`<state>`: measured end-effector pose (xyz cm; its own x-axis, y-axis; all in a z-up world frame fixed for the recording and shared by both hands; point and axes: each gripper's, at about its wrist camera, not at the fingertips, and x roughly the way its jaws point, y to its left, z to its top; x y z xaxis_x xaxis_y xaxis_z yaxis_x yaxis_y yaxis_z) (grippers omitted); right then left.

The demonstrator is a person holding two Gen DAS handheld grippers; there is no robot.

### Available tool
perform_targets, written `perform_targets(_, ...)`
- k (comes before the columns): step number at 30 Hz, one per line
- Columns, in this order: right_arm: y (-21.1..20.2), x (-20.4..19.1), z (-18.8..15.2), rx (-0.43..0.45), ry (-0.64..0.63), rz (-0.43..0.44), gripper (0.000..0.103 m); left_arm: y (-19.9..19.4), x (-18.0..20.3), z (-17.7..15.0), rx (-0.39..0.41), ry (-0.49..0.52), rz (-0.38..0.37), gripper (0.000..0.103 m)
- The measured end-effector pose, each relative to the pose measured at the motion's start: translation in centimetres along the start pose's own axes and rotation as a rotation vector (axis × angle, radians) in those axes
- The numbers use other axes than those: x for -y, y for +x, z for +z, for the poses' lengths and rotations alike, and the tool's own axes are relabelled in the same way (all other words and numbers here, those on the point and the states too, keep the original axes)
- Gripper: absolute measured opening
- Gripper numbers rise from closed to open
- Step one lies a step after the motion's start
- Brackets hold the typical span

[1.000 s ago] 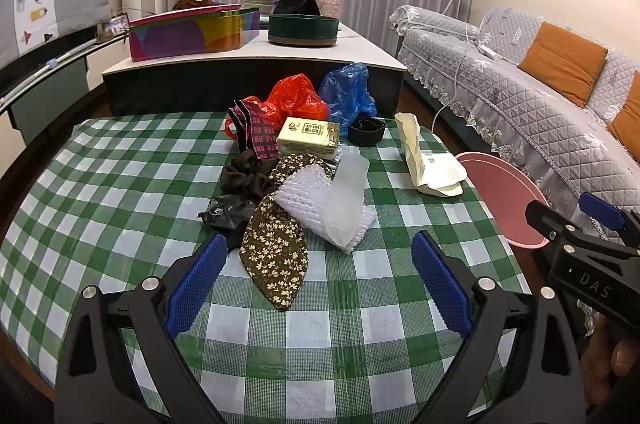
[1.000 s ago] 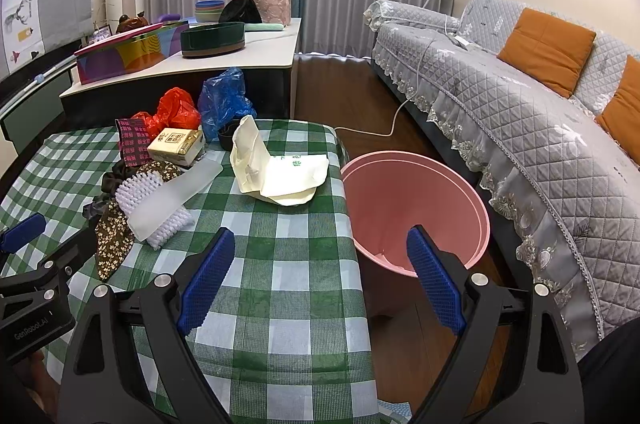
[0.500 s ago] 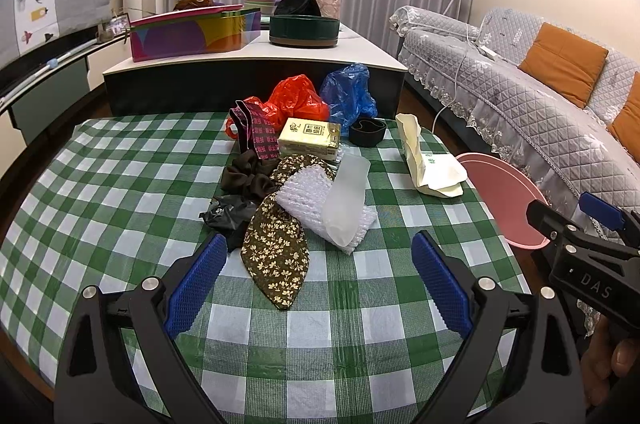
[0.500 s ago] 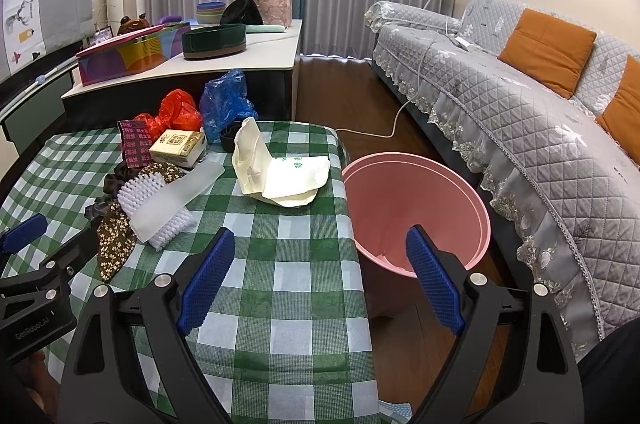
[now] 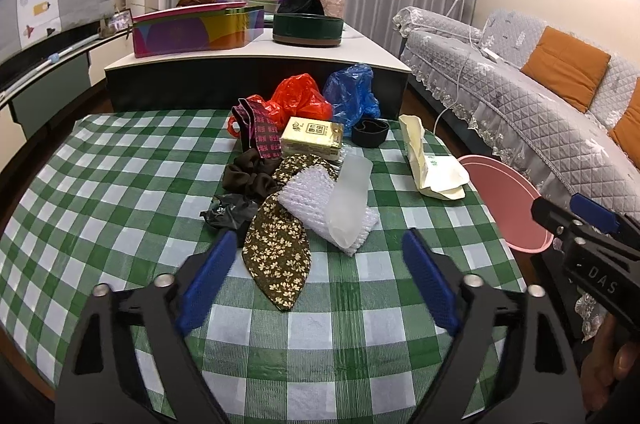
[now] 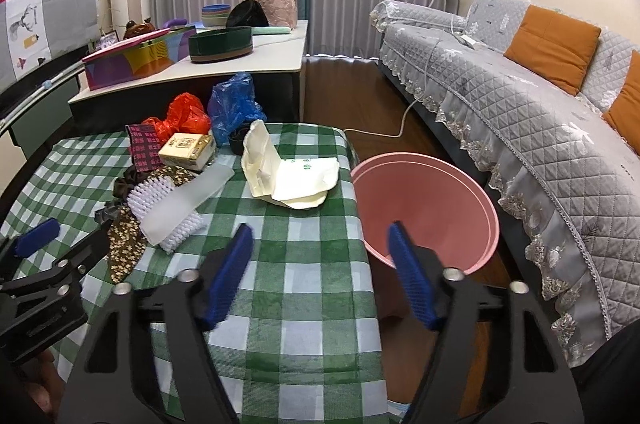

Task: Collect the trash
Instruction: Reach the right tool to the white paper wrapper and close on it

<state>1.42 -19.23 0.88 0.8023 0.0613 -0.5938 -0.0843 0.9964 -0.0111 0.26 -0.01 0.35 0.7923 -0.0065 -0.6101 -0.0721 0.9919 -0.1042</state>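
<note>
Warm, even indoor light, soft shadows, strong fisheye bending and dark vignette at the corners.

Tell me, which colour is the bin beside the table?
Pink; the bin shows best in the right wrist view.

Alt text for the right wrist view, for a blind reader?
The right claw, empty and closing, hangs over a green checked table beside a pink bin. A cream takeout box, brush and plastic bags lie beyond.
</note>
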Motion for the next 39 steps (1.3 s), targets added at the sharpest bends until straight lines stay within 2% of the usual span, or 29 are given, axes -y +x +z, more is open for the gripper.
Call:
perform_targets(1,0.1,0.0,0.1,-0.003,0.003,0.016,0.048,0.2,-0.2,0.1,-0.004,-0.008,-0.003,0.067)
perform_targets(2,0.2,0.0,0.2,-0.006,0.007,0.035,0.043,0.4,-0.3,0.2,-0.01,-0.015,-0.006,0.064)
perform_targets(3,0.4,0.0,0.2,-0.007,0.008,0.045,0.041,0.8,-0.5,0.3,-0.017,-0.025,-0.011,0.057)
perform_targets(4,0.5,0.0,0.3,-0.007,0.009,0.053,0.04,1.1,-0.7,0.4,-0.023,-0.032,-0.017,0.051)
perform_targets(9,1.4,0.0,0.8,0.0,0.022,0.083,0.04,2.9,-0.8,0.9,-0.05,-0.049,-0.054,0.036)
perform_targets(22,6.1,-0.1,2.1,-0.031,0.053,0.14,0.04,7.7,-0.6,0.9,-0.136,-0.108,-0.102,0.035)
perform_targets(23,6.4,-0.2,2.3,-0.031,0.05,0.146,0.04,8.0,-0.6,0.8,-0.144,-0.112,-0.104,0.033)
perform_targets(27,8.2,-1.3,3.2,-0.039,0.038,0.183,0.042,8.6,-0.6,0.6,-0.161,-0.113,-0.131,0.017)
perform_targets(31,9.9,-2.6,3.7,-0.054,0.017,0.198,0.049,8.4,-0.8,0.9,-0.154,-0.117,-0.146,0.008)
perform_targets(35,11.8,-4.1,4.3,-0.07,-0.009,0.194,0.052,8.1,-1.1,1.2,-0.148,-0.13,-0.158,0.008)
perform_targets(39,13.6,-5.0,4.7,-0.092,-0.032,0.16,0.05,7.8,-1.1,1.5,-0.137,-0.128,-0.173,0.007)
